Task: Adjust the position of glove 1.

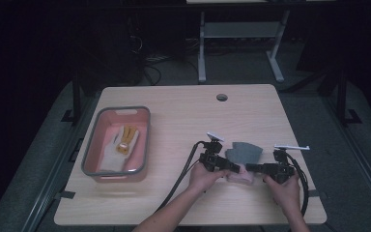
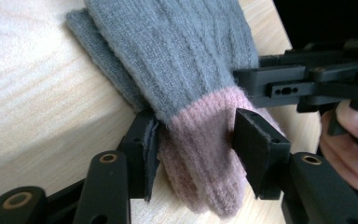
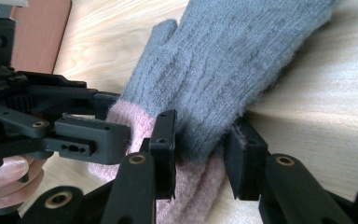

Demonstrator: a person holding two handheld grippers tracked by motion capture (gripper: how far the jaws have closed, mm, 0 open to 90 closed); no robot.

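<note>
Pink cuff of mitten between left gripper pads, touching.

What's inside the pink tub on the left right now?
In the pink tub lies one pale glove with a yellow-tan patch, flat on the tub's floor. Whether anything lies under the glove cannot be seen, since it covers that part of the floor.

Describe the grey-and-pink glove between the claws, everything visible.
The glove is a fuzzy knit mitten, grey ribbed body with a pink cuff, thumb sticking out at one side. It lies flat on the wooden table, near the front edge. The left claw and right claw each straddle the cuff from opposite sides, jaws against the knit.
</note>
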